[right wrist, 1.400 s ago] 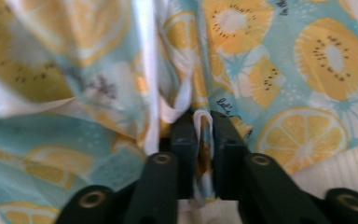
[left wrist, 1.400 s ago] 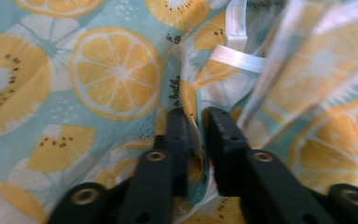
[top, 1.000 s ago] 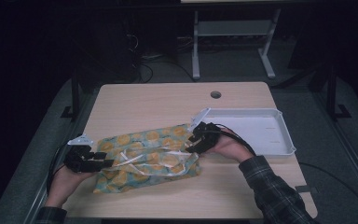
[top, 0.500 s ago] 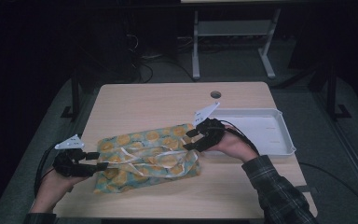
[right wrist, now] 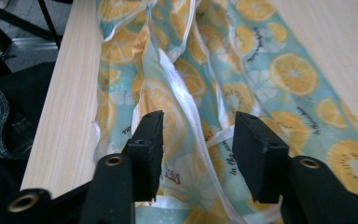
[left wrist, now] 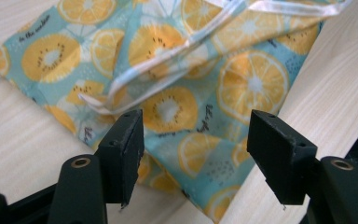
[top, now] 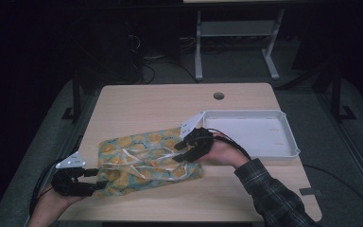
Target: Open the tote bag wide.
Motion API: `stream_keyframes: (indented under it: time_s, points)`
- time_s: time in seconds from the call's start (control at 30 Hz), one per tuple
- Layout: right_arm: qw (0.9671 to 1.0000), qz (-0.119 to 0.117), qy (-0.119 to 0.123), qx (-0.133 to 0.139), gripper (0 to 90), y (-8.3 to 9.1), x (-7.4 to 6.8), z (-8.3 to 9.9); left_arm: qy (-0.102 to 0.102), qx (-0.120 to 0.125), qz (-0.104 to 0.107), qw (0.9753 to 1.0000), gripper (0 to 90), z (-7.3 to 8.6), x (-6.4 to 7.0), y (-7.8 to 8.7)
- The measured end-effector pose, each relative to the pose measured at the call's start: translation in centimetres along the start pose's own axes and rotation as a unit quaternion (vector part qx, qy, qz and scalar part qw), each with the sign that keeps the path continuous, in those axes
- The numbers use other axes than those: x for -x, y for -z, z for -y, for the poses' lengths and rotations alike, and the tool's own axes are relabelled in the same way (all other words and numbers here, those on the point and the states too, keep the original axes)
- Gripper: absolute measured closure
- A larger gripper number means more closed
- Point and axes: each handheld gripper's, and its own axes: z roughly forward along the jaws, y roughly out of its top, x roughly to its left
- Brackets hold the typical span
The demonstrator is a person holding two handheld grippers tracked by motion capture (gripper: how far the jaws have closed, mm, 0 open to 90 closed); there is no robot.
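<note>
fruit-print cloth (top: pixel 146 158) lies between left gripper (top: pixel 93 178) and right gripper (top: pixel 183 152)

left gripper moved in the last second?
Yes. In the high view the left gripper has drawn back off the cloth, toward the table's near-left corner, open.

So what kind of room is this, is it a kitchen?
Probably not a kitchen. It looks more like a dim lab or workshop: a plain wooden table with a cable hole, wires on the floor, and a person holding a black claw over a fruit-print cloth.
</note>
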Motion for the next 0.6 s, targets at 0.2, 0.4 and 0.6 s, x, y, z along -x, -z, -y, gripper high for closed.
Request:
stream_keyframes:
  time_s: [0.2, 0.4, 0.6]
  points:
    - [0.9998, -0.018, 0.006, -0.006, 84.3, -0.8, 0.1, 0.0, 0.006, 0.004, -0.001, 1.0, 35.9, 1.0, 0.0, -0.1]
    - [0.9998, -0.008, 0.01, 0.017, 89.0, -0.1, 0.2, -0.4, 0.006, 0.007, -0.004, 0.9999, 34.6, 1.1, -0.2, -0.2]
    - [0.9991, 0.016, 0.004, 0.039, 89.0, 0.3, 1.0, -1.2, 0.001, 0.006, -0.005, 1.0, 33.8, 1.0, -0.2, -0.6]
